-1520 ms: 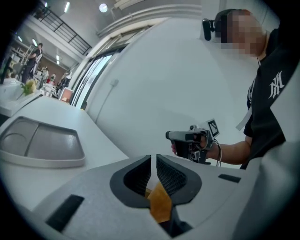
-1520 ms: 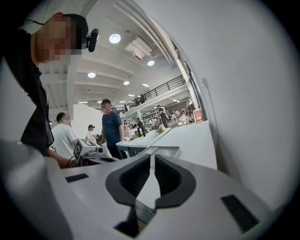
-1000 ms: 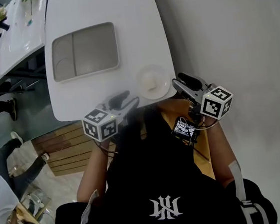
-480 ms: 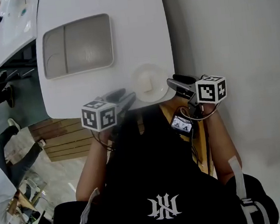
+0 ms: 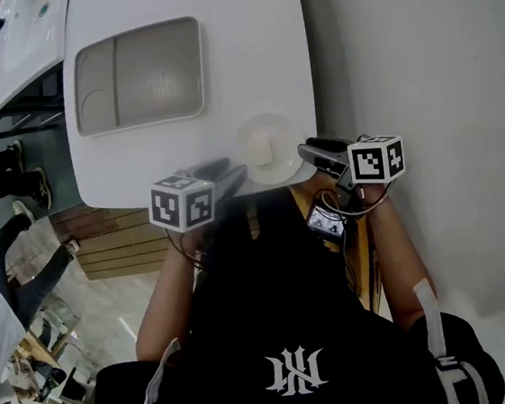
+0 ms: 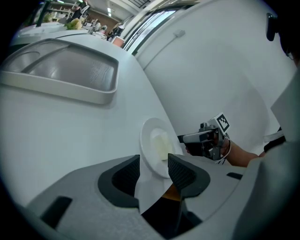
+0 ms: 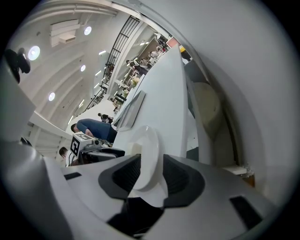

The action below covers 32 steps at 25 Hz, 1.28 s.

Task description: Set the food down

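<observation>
A small white plate (image 5: pixel 271 124) with a pale block of food (image 5: pixel 265 152) rests on the white table (image 5: pixel 246 61) near its front edge. My left gripper (image 5: pixel 231 172) hovers just left of the plate, jaws open and empty. In the left gripper view the plate (image 6: pixel 151 152) and food (image 6: pixel 161 144) lie just ahead of the left gripper (image 6: pixel 154 166). My right gripper (image 5: pixel 308 149) sits at the plate's right side. Its jaws are closing, and the plate's rim (image 7: pixel 150 154) stands edge-on between the fingers of the right gripper (image 7: pixel 151 171). I see no pad pressing on it.
A grey two-compartment tray (image 5: pixel 135 124) lies farther back on the table. A white wall (image 5: pixel 418 60) runs close along the right. A second table (image 5: pixel 2 71) and people (image 5: pixel 7 270) are off to the left, with a wooden bench (image 5: pixel 113 249) below the table edge.
Both grippers have edged a little toward the table. The plate has stayed where it is. The people on the left have moved.
</observation>
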Motion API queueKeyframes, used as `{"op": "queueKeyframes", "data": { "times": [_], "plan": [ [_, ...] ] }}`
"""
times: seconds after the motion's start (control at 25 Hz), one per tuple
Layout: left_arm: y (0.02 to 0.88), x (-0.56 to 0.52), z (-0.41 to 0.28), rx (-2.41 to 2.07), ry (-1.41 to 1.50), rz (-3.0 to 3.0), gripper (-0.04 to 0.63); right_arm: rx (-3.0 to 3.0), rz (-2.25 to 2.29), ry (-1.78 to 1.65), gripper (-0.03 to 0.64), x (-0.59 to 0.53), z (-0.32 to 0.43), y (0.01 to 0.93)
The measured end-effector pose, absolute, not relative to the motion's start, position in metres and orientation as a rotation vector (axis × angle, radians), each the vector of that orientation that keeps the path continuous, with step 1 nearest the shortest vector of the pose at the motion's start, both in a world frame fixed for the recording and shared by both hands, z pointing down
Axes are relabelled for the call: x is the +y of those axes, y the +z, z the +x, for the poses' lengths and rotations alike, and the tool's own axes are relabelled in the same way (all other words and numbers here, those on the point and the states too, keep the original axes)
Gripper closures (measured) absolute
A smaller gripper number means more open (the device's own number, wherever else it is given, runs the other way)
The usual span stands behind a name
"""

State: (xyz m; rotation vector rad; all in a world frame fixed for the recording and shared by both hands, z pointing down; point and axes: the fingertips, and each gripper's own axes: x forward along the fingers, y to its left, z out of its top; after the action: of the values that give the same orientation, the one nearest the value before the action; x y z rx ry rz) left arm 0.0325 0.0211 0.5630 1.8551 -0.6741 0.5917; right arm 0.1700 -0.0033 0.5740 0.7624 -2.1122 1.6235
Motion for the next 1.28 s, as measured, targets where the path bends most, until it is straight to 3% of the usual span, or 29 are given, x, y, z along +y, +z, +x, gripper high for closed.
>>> {"op": "queueKeyframes", "data": {
  "times": [0.4,0.84,1.28],
  "plan": [
    [0.569,0.022,0.041,-0.662,0.622,1.841,0.425,-2.098,0.732,1.689,0.514,-0.002,0.163,0.577],
    [0.574,0.021,0.036,-0.695,0.638,1.809,0.518,-2.059,0.784,1.717,0.563,-0.001,0.168,0.58],
    [0.575,0.024,0.035,-0.704,0.653,1.783,0.543,-2.026,0.775,1.829,0.595,-0.001,0.169,0.58]
  ]
}}
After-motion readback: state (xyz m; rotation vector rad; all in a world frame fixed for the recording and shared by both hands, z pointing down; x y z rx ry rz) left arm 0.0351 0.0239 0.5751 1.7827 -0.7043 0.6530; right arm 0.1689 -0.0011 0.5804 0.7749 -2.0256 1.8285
